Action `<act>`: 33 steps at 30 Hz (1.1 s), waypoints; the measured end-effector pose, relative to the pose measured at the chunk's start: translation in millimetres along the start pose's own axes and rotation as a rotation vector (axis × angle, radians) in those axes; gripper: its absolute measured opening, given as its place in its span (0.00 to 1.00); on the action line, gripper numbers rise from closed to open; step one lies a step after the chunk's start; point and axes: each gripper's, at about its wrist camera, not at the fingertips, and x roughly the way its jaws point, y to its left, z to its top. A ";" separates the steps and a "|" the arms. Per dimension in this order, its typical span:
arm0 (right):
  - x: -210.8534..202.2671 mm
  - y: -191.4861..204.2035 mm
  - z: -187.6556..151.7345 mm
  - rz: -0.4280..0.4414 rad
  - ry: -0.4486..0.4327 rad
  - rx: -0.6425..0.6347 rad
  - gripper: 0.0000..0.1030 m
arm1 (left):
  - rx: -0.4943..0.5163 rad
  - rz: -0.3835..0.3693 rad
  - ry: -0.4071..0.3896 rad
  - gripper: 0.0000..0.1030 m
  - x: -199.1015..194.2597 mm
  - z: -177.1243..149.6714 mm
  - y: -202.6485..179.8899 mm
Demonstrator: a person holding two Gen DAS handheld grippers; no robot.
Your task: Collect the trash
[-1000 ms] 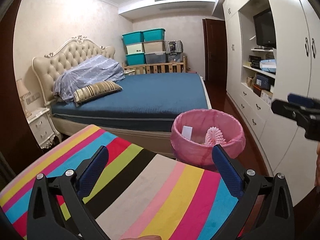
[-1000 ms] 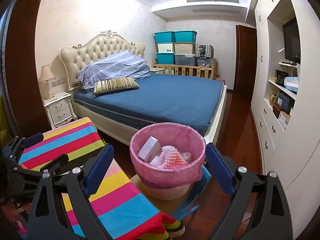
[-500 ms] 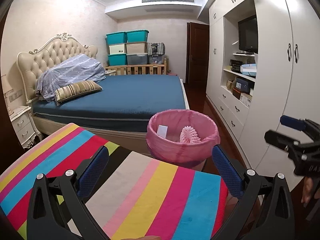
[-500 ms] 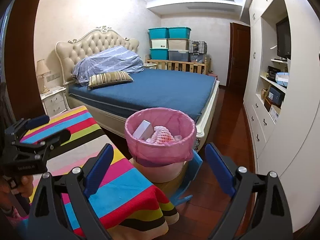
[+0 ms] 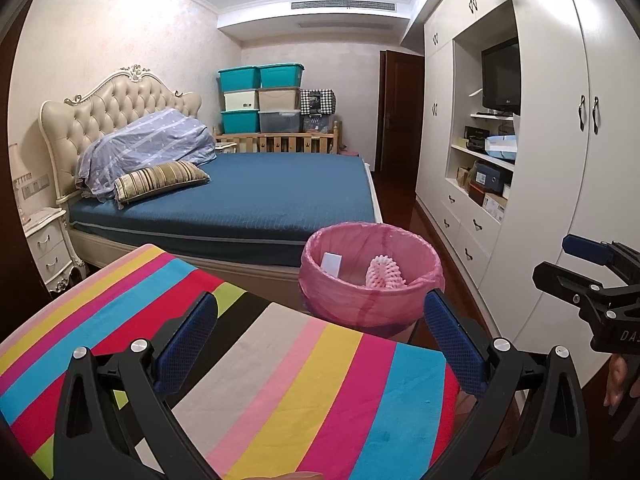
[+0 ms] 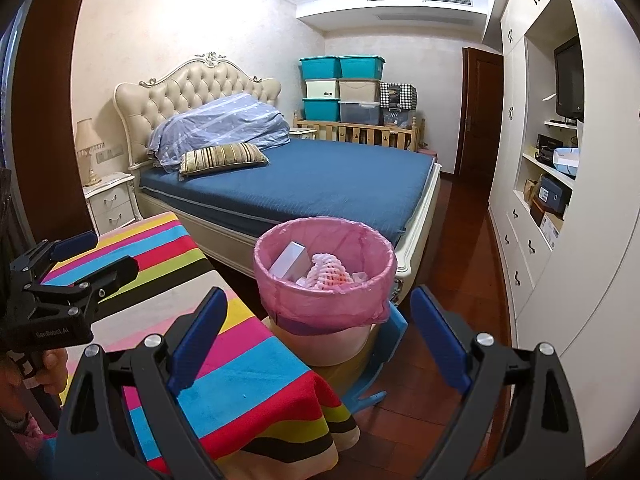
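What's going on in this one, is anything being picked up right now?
Not at this moment. A person holds both grippers over a table with a striped cloth; the left gripper and right gripper are open and empty. Beyond the table edge, the pink-lined trash bin already holds a white box and a foam net.

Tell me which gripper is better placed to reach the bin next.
Right, probably. The right gripper is open and empty with the bin centred just beyond its fingers. The left gripper, also open, is over the striped table, with the bin off toward its right finger.
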 end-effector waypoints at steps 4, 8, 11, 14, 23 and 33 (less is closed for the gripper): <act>-0.9 0.8 -0.4 -0.007 0.001 -0.001 0.88 | -0.009 -0.010 -0.003 0.94 -1.6 0.6 2.1; -1.8 1.1 -1.0 -0.009 0.000 -0.004 0.88 | -0.008 -0.011 -0.003 0.94 -1.8 0.8 1.2; -1.0 0.2 -1.1 -0.006 0.001 0.000 0.88 | -0.008 -0.017 -0.004 0.94 -3.1 0.3 1.9; -1.8 0.6 -2.4 -0.008 0.001 -0.001 0.88 | -0.003 -0.018 -0.005 0.94 -4.4 -0.3 2.7; -2.3 0.6 -2.3 -0.008 0.000 0.001 0.88 | -0.005 -0.025 -0.002 0.94 -3.6 -1.1 2.5; -4.1 -1.0 -3.7 -0.006 -0.004 0.006 0.92 | 0.002 -0.026 -0.001 0.94 -3.3 -3.2 3.0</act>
